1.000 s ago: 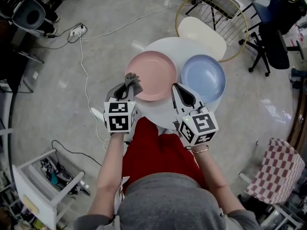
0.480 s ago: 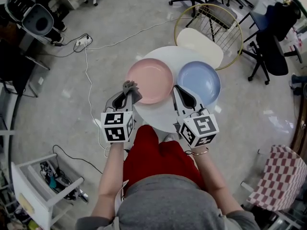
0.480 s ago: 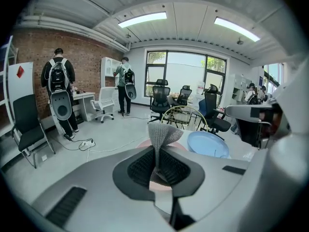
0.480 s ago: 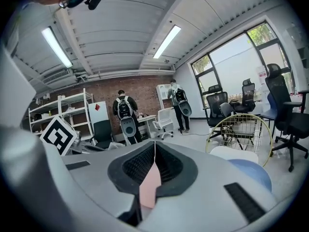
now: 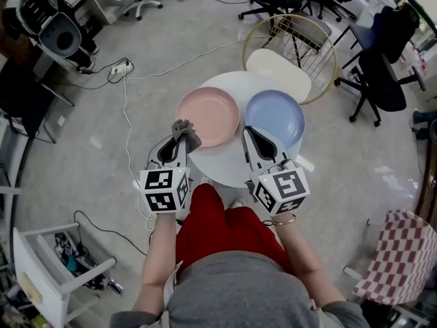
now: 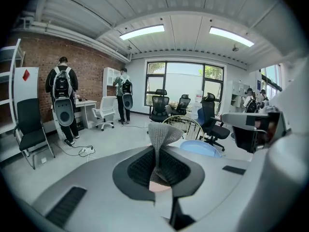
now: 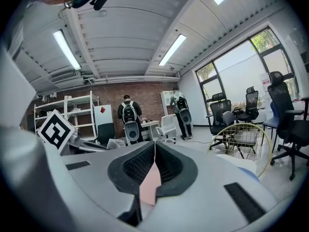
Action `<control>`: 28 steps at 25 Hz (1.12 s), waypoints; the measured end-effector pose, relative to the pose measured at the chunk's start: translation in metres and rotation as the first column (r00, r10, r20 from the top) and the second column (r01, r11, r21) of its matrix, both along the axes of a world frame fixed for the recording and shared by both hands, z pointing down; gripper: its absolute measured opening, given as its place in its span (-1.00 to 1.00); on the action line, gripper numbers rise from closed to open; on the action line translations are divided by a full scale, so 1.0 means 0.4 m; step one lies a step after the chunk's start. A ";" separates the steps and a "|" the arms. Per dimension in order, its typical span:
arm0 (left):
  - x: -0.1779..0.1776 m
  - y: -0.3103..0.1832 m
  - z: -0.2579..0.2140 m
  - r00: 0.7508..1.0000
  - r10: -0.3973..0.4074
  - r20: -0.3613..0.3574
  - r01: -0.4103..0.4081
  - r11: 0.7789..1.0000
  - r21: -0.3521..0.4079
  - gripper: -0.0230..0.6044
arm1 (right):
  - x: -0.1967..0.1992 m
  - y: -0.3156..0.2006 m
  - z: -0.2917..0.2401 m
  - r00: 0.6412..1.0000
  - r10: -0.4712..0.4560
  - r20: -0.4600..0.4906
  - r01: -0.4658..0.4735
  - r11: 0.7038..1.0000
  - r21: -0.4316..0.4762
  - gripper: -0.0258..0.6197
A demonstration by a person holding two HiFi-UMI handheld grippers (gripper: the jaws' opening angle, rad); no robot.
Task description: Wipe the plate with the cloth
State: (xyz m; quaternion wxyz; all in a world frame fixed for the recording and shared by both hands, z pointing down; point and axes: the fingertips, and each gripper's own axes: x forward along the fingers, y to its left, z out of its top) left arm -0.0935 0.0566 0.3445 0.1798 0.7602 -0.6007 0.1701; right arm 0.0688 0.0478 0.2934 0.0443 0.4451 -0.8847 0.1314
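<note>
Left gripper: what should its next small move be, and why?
Probably ease the left gripper forward and down onto the pink plate: it is shut on the grey cloth, which sits at the plate's near rim, short of its middle.

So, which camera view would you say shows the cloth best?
The left gripper view: the cloth stands central, pinched in the left gripper, its weave plain. The head view shows only a small grey bunch by the pink plate. The right gripper view misses it.

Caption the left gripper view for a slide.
Left gripper shut on the grey cloth, blue plate beyond, office behind.
</note>
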 end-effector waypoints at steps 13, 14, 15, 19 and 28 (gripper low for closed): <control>0.050 0.104 -0.090 1.000 -0.023 -0.017 0.025 0.994 0.105 -0.82 | 0.040 0.087 -0.034 0.999 -0.041 -0.027 0.042 0.997 0.062 -0.83; 0.052 0.109 -0.094 1.000 -0.025 -0.017 0.026 0.994 0.110 -0.82 | 0.041 0.093 -0.035 0.999 -0.043 -0.032 0.045 0.997 0.068 -0.83; 0.053 0.112 -0.097 1.000 -0.025 -0.014 0.027 0.993 0.115 -0.82 | 0.042 0.097 -0.037 0.998 -0.046 -0.033 0.048 0.996 0.073 -0.83; 0.050 0.111 -0.110 0.999 -0.032 -0.010 0.033 0.991 0.130 -0.82 | 0.042 0.099 -0.040 0.998 -0.047 -0.031 0.050 0.996 0.079 -0.83; 0.052 0.123 -0.122 0.999 -0.038 -0.029 0.042 0.988 0.147 -0.82 | 0.043 0.108 -0.049 0.998 -0.047 -0.031 0.050 0.994 0.095 -0.83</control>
